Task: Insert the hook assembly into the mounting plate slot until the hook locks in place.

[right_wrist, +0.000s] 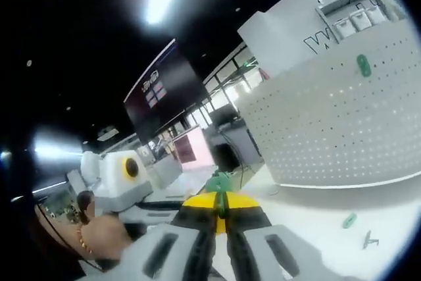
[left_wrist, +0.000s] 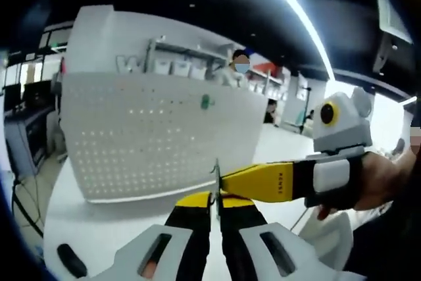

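The left gripper (left_wrist: pixel 217 197) has its fingers clenched on a thin metal hook (left_wrist: pixel 216 182), and the right gripper (left_wrist: pixel 227 181) reaches across to pinch the same piece; in its own view the right gripper (right_wrist: pixel 221 207) grips a green clip (right_wrist: pixel 219 181). The perforated mounting plate (left_wrist: pixel 158 133) stands ahead of the fingers on the white counter (left_wrist: pixel 99 225), with one green hook (left_wrist: pixel 206 102) already hung. Squaring the hook to a slot before pushing should help. Large letters behind the plate are too cut off to read.
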A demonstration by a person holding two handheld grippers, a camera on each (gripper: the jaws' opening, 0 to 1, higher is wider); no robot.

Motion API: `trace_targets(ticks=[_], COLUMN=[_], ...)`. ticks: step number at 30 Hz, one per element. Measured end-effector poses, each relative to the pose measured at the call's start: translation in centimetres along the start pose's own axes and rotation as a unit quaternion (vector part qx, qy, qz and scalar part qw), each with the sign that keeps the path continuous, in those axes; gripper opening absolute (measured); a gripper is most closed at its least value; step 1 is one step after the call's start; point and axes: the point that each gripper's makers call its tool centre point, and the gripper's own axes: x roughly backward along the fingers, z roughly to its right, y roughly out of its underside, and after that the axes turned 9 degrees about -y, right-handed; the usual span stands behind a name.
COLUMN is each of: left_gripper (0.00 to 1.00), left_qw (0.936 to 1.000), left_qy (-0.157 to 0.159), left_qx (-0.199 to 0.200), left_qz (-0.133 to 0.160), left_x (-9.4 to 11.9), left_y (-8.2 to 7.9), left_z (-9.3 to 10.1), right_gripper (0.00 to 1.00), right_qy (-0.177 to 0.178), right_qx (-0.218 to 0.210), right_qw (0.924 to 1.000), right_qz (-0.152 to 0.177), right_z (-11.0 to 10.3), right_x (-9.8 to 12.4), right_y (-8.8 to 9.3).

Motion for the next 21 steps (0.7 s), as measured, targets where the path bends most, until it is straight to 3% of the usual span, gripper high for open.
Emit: trace_targets(ticks=[3,5,8,12,16,21], left_gripper=[0.07,0.08,0.13,0.36,0.43,0.62], left_qw=[1.0000,0.9999,0.9999,0.9999,0.9999,0.9998], left_qy=[0.004,0.011,0.011,0.008,0.009,0.020], left_qx=[-0.009,-0.006,-0.007,0.009,0.003,0.002], left_qz=[0.000,-0.004,-0.008,-0.010,-0.008,-0.008], left_x=[0.1,0.2,0.2,0.1,0.2,0.3], left_y=[0.1,0.4,0.9,1.3,1.3,1.5], left_z=[0.2,0.3,0.3,0.1,0.1,0.5], right_gripper=[0.00,0.00,0.00,0.00,0.00,0.00], right_qy=[0.003,0.011,0.007,0.004,0.007,0.015], right_qx=[0.008,0.053,0.053,0.060,0.058,0.060], right_qw=[0.9999,0.9981,0.9981,0.9978,0.9980,0.9979], right_qz=[-0.007,-0.029,-0.029,-0.030,-0.025,-0.019], right_z=[0.1,0.3,-0.1,-0.1,0.5,1.2], right_x=[0.1,0.3,0.2,0.1,0.1,0.3], right_y=[0.3,0.6,0.5,0.2,-0.2,-0.8])
